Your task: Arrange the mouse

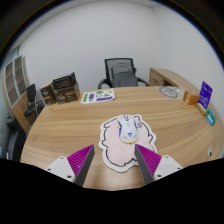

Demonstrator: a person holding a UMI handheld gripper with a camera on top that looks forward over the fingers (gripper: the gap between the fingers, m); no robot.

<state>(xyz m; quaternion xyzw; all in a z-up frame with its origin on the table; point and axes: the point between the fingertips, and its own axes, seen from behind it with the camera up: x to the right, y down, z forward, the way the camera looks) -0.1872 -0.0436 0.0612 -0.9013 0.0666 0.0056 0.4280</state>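
Note:
A pink and white animal-shaped mouse mat (122, 141) lies on the wooden table (60, 125), just ahead of and partly between my fingers. A white mouse (128, 128) with blue and yellow marks rests on the mat's far part, beyond the fingertips. My gripper (115, 160) is open and empty, with the magenta pads (80, 158) spread wide on either side of the mat's near edge.
A grey office chair (121, 72) stands at the table's far side. A flat card or booklet (97, 96) lies on the far part of the table. Boxes (65, 88) stand at the far left, a purple box (205, 95) and small items at the far right.

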